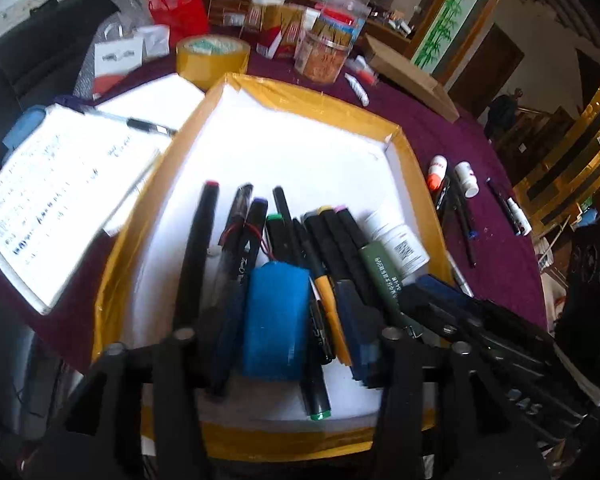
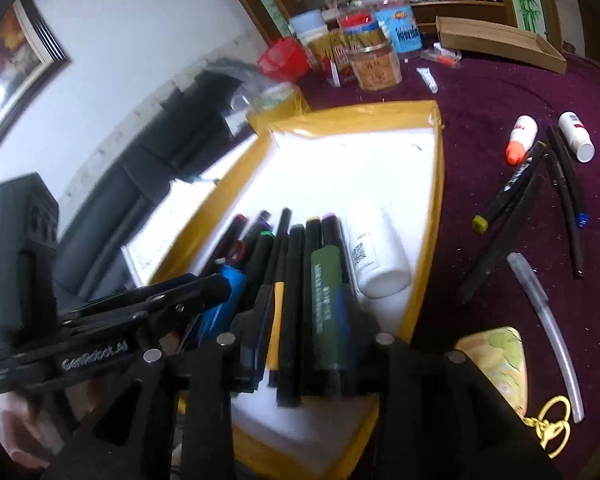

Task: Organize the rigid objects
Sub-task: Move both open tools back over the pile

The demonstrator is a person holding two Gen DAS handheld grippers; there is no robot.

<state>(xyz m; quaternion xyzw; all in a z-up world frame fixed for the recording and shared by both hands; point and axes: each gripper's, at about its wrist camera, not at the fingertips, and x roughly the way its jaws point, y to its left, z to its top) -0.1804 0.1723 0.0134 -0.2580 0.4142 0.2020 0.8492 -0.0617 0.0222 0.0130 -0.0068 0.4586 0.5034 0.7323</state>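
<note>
Your right gripper (image 2: 300, 344) pinched the olive-green marker (image 2: 327, 312) inside the yellow-rimmed tray (image 2: 430, 216), long axis pointing away from you; your left gripper (image 1: 288, 338) stood spread (nothing held).

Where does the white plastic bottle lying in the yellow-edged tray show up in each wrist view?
Left wrist: white plastic bottle right of centre, beside the olive-green marker.
Right wrist: bottle at centre, right of that marker.
Shared landmark: the yellow-edged tray, its right rim beside the bottle.
</note>
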